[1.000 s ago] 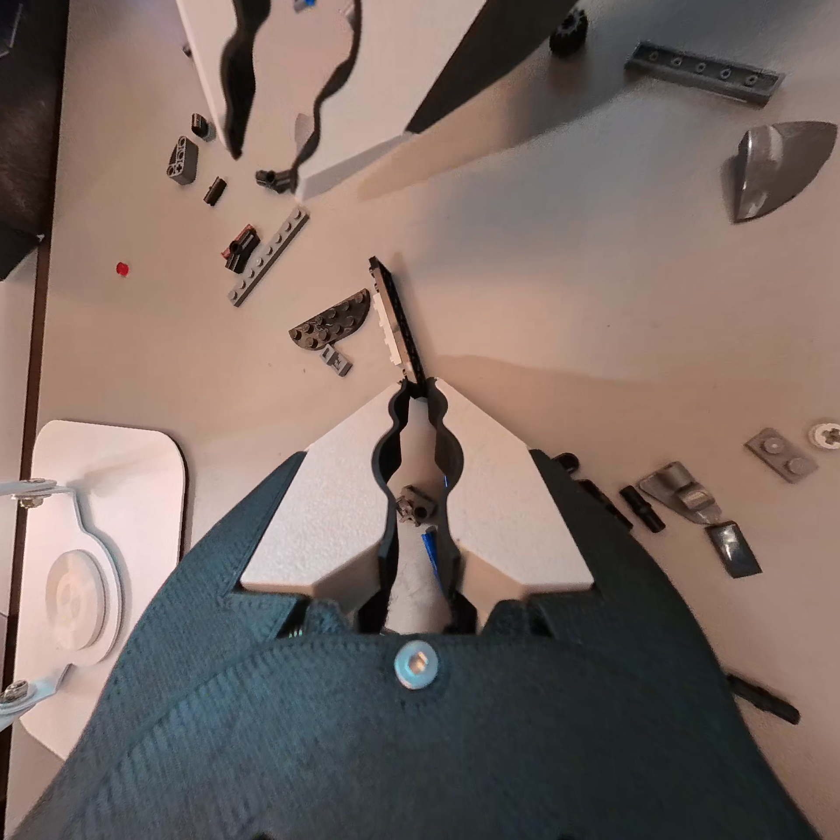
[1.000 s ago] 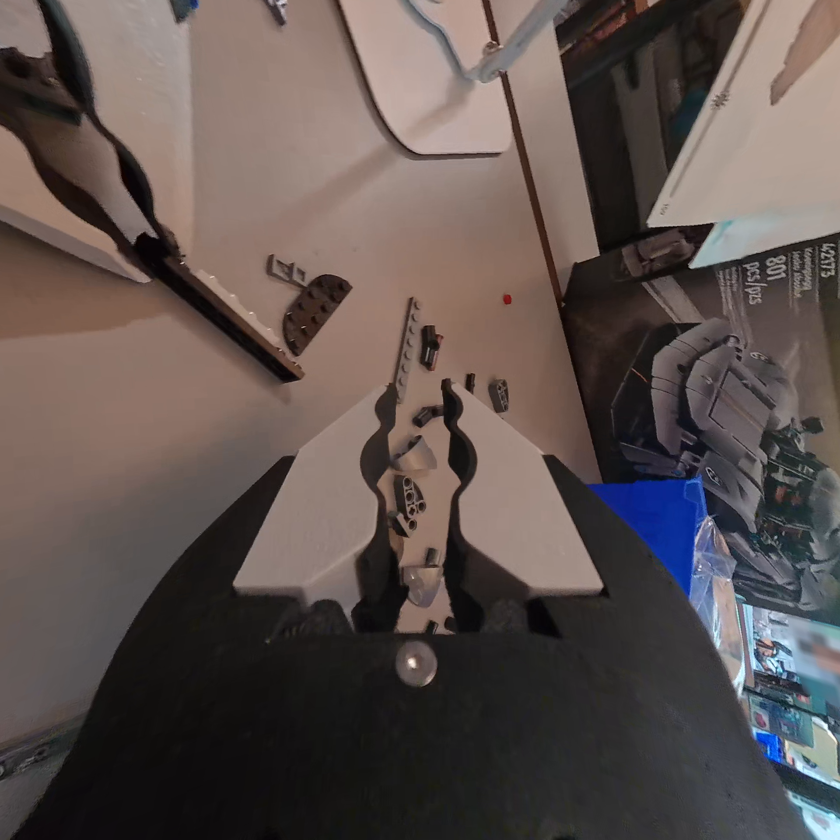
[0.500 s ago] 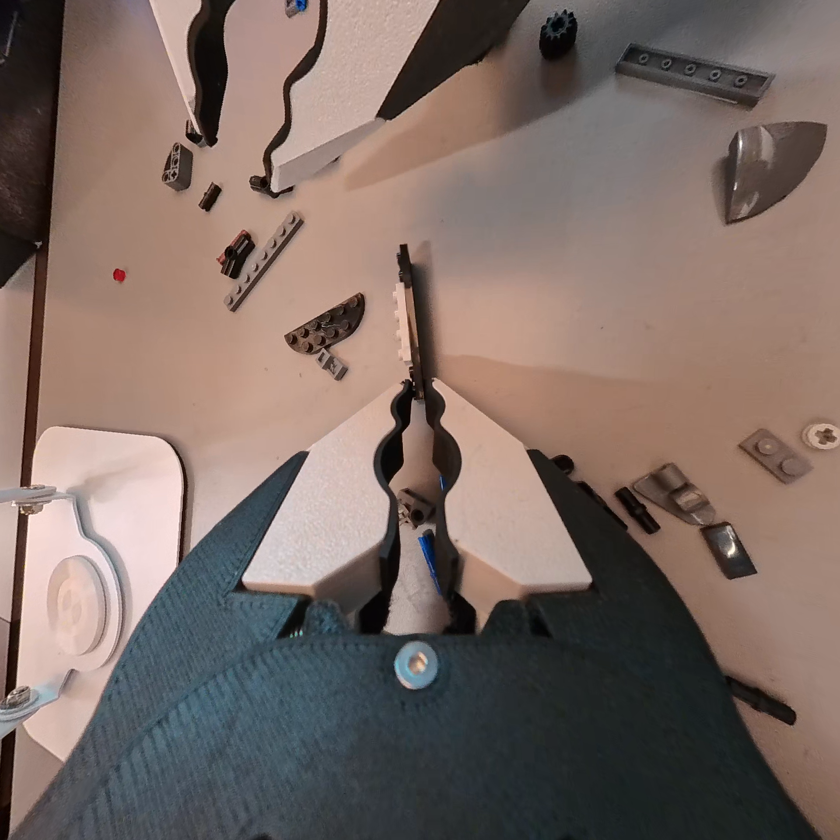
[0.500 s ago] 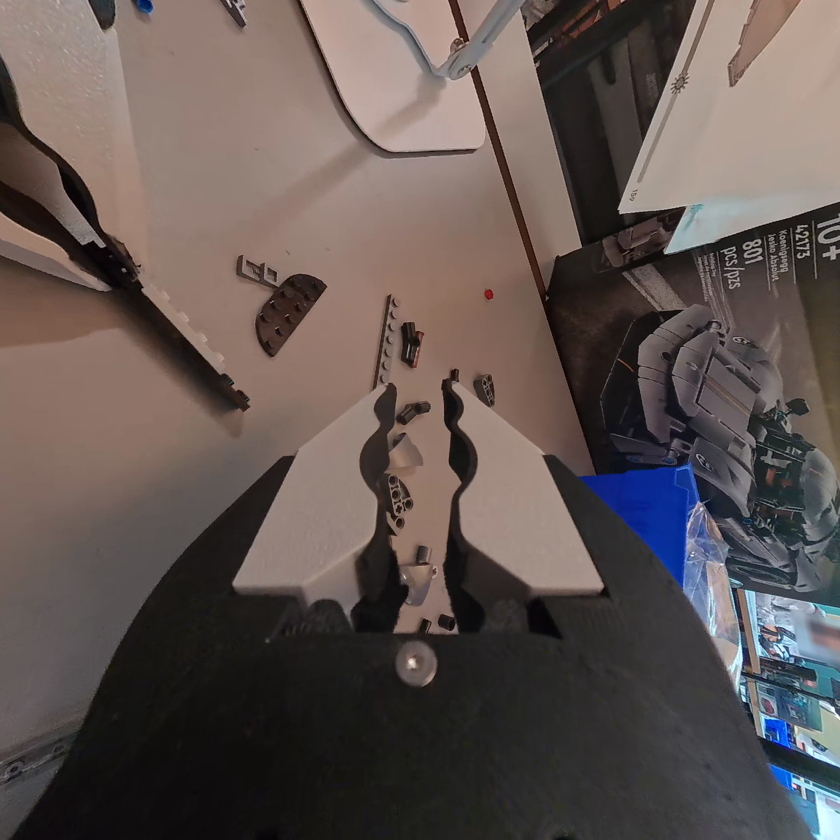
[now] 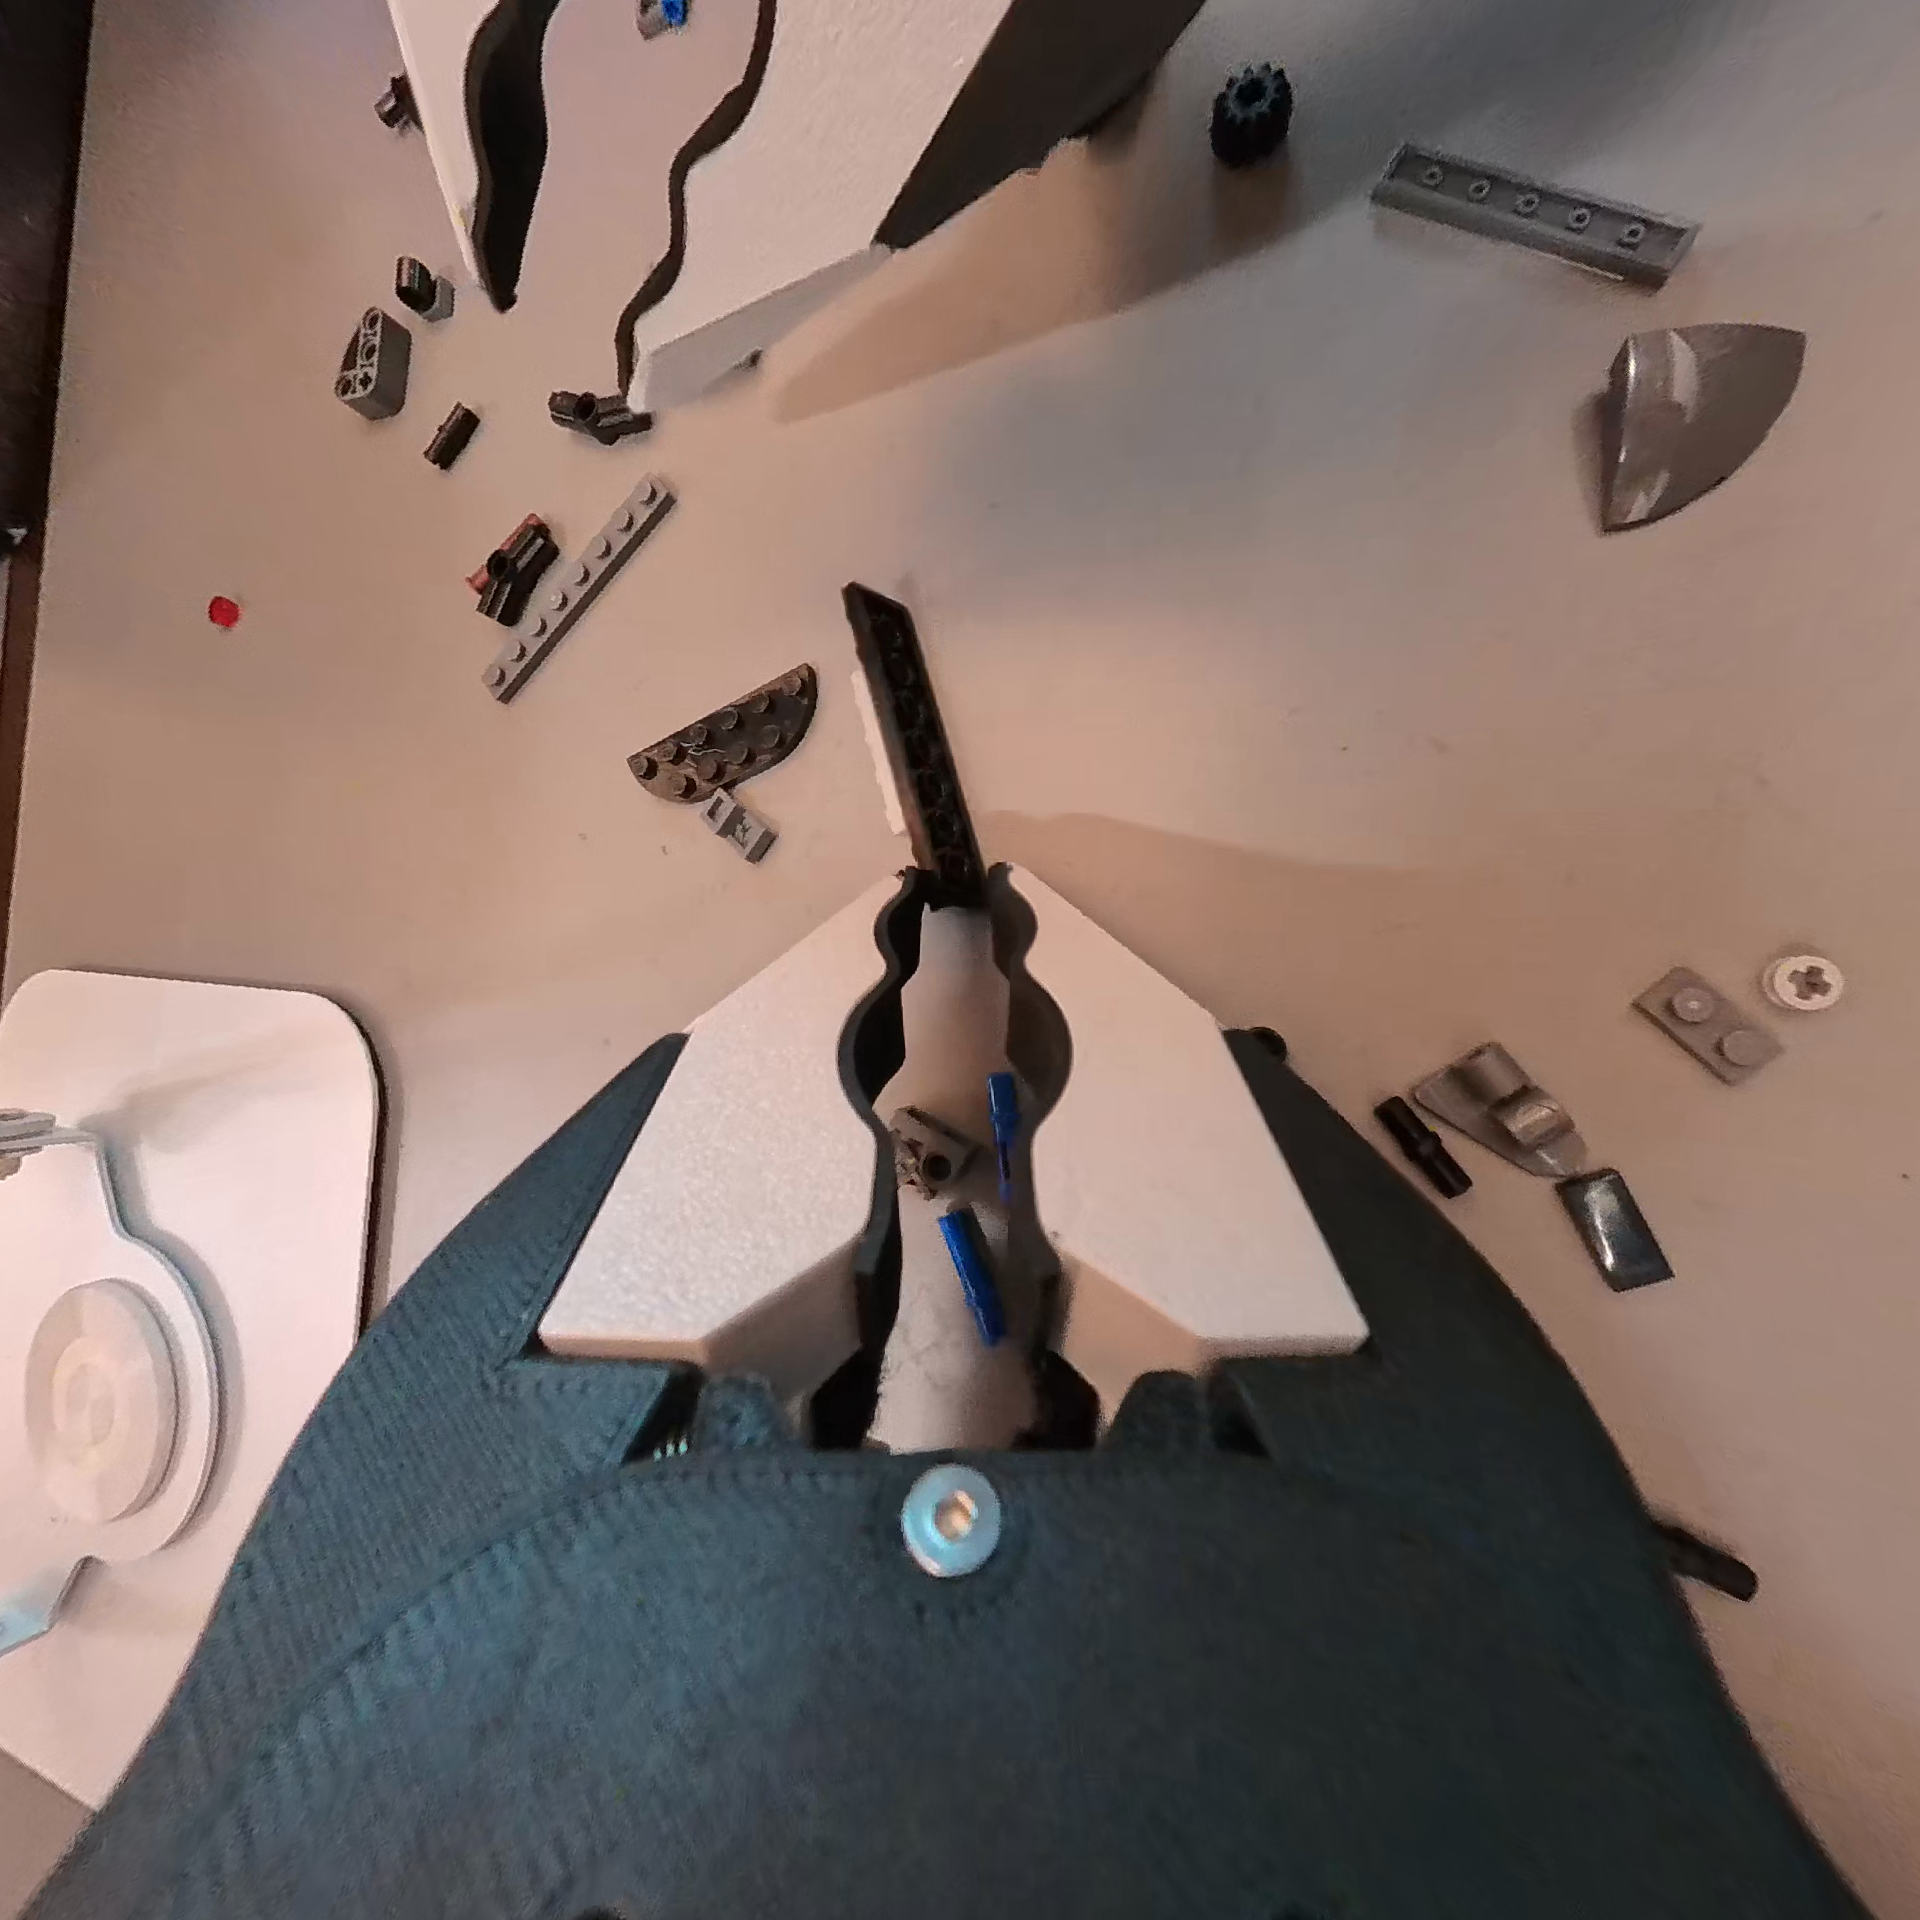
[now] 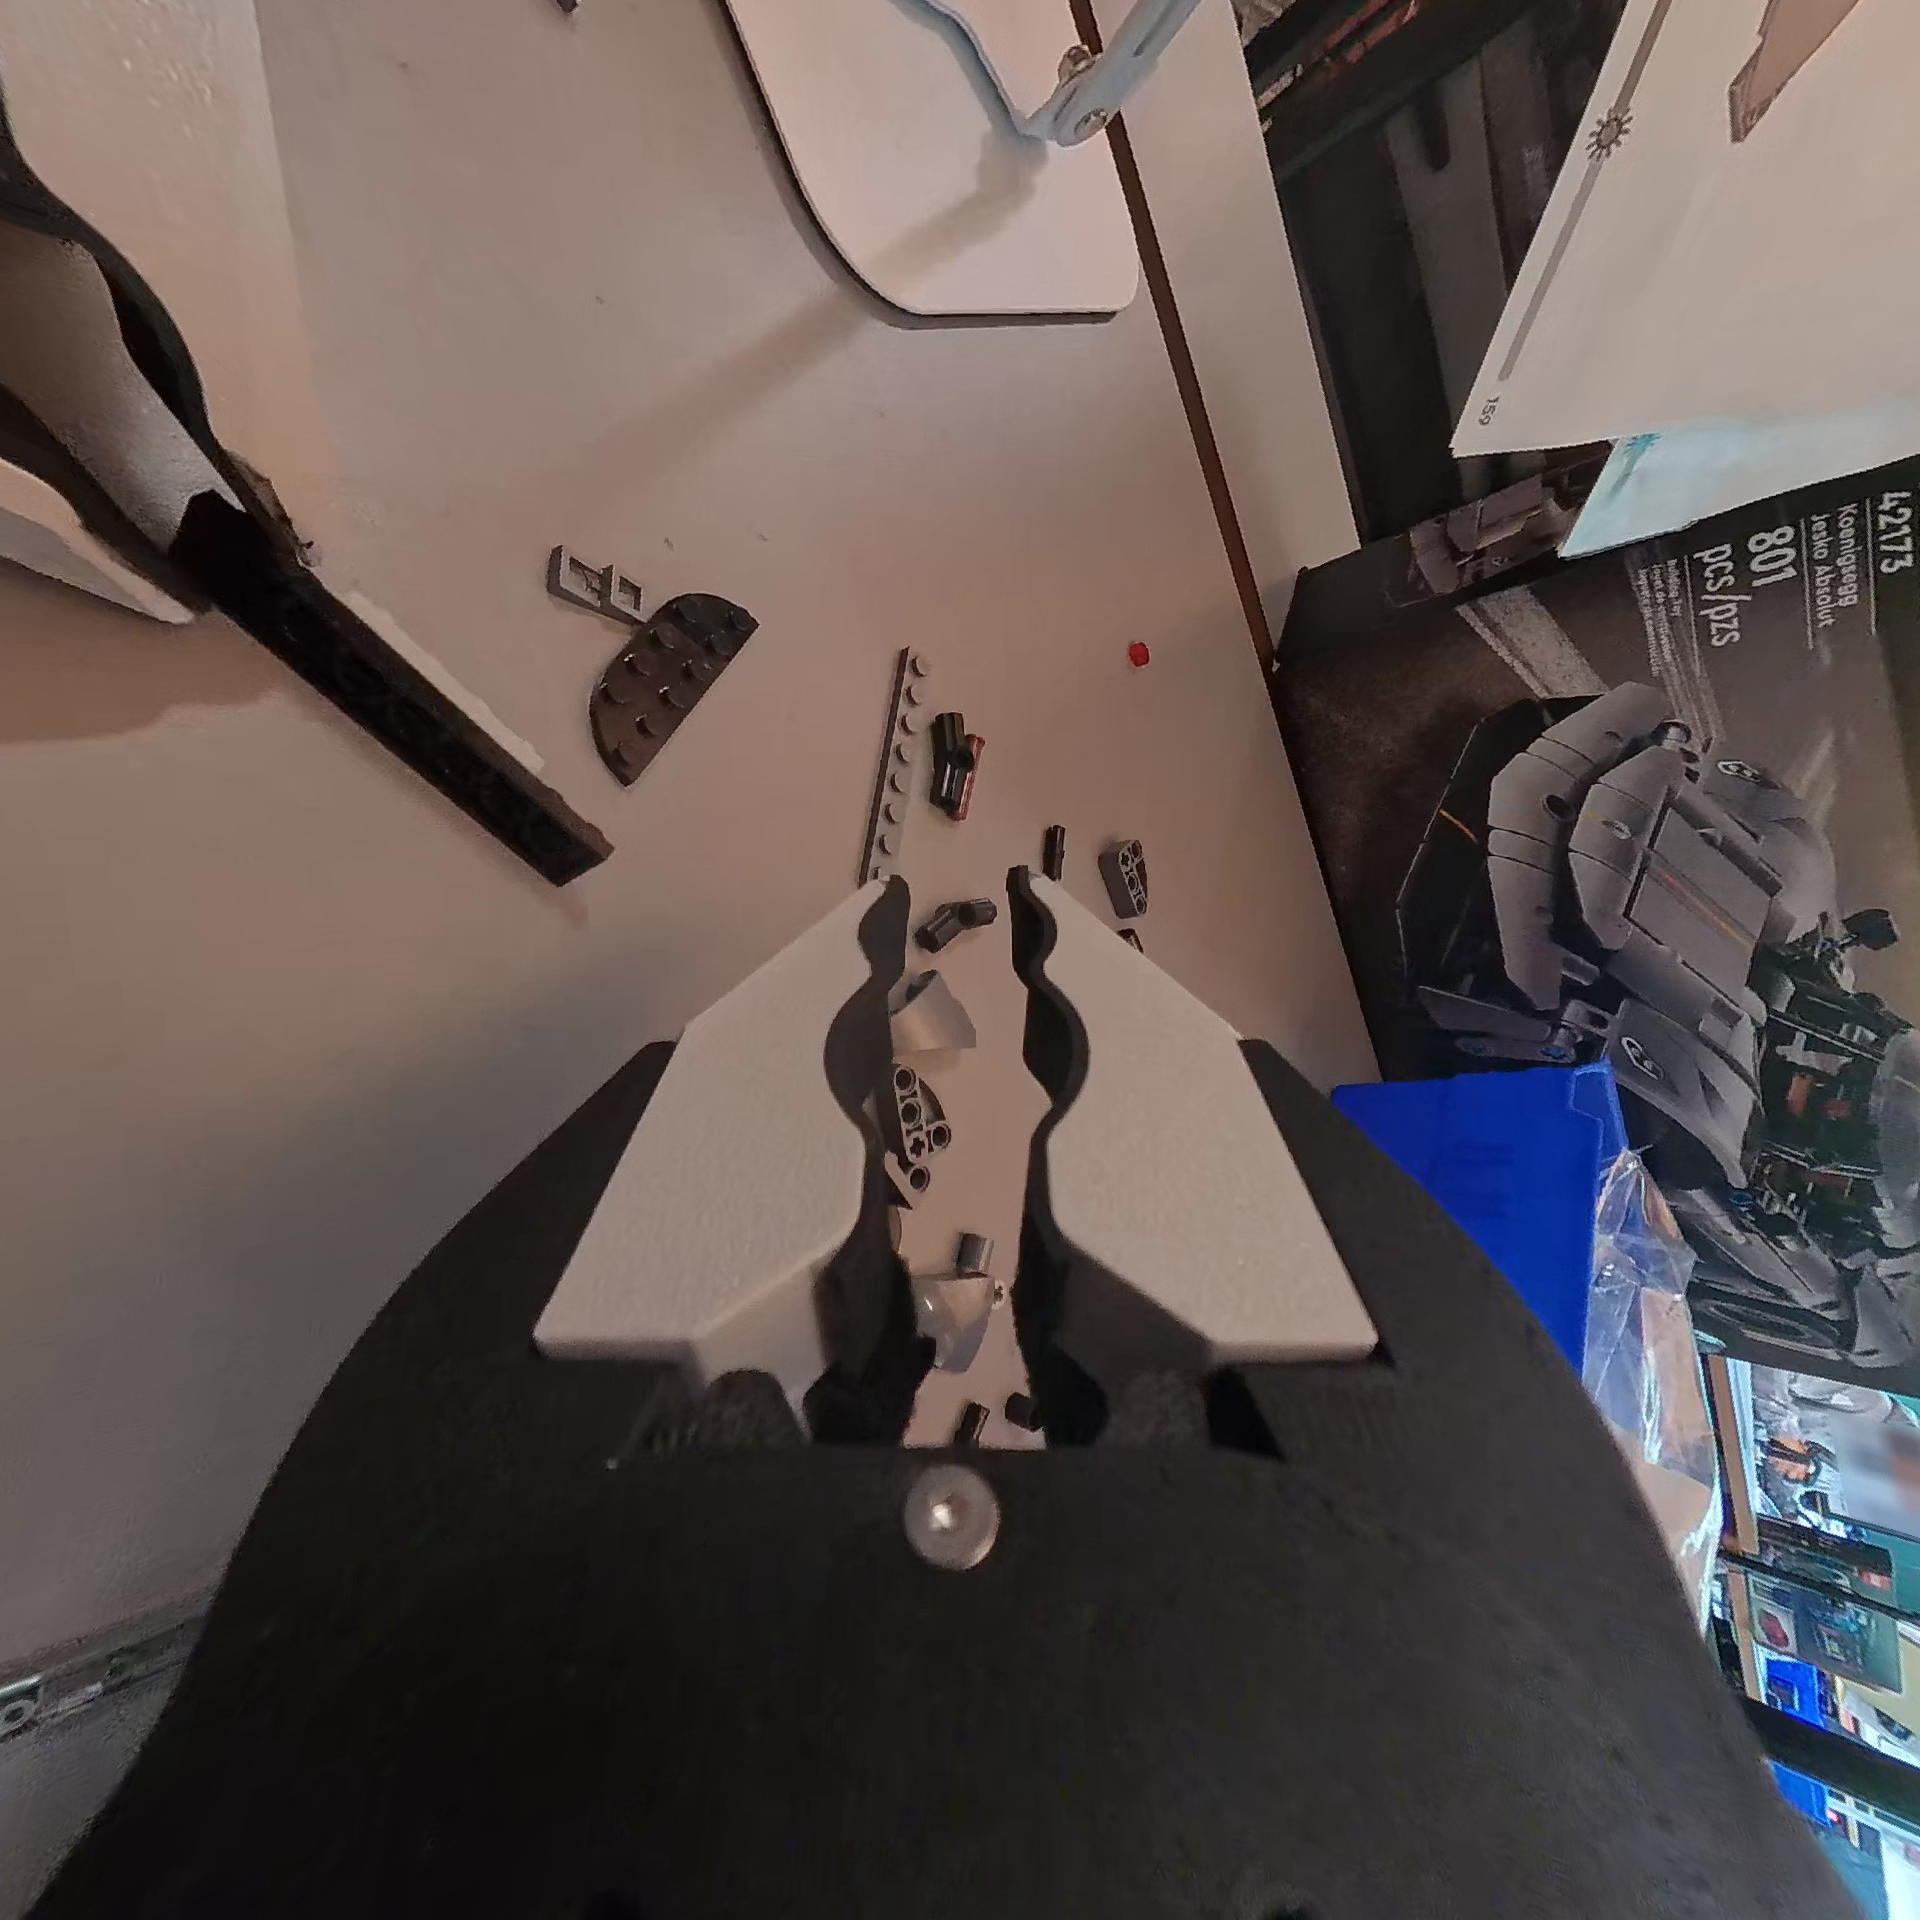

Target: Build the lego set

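My left gripper [image 5: 951, 881] is shut on one end of a long black plate [image 5: 914, 727] with a white strip along one side, and holds it pointing forward above the table. In the right wrist view the plate [image 6: 416, 717] juts from the left gripper [image 6: 223, 525] at upper left. My right gripper [image 6: 958, 883] is open and low over the table. A small black connector [image 6: 954, 923] lies between its fingertips. In the left wrist view the right gripper [image 5: 566, 343] shows at the top with the connector [image 5: 597, 408] at its tip.
A dark half-round plate [image 5: 727, 748], a long grey plate [image 5: 582, 592], a curved grey panel [image 5: 1683, 416], a black gear [image 5: 1252, 104] and small loose parts lie about. A white stand base [image 5: 187, 1195] is at left. The set box [image 6: 1610, 883] and a blue bin [image 6: 1475, 1174] stand past the table's edge. The tips of one gripper are about 11 cm away from the tips of the other. Between my right fingertips and the black gear [image 5: 1252, 104] there is roughly 12 cm.
My left gripper has rolled the black plate from edge-on to showing its wide face, tilted left. The right gripper has shifted slightly and stays open around the small black connector.
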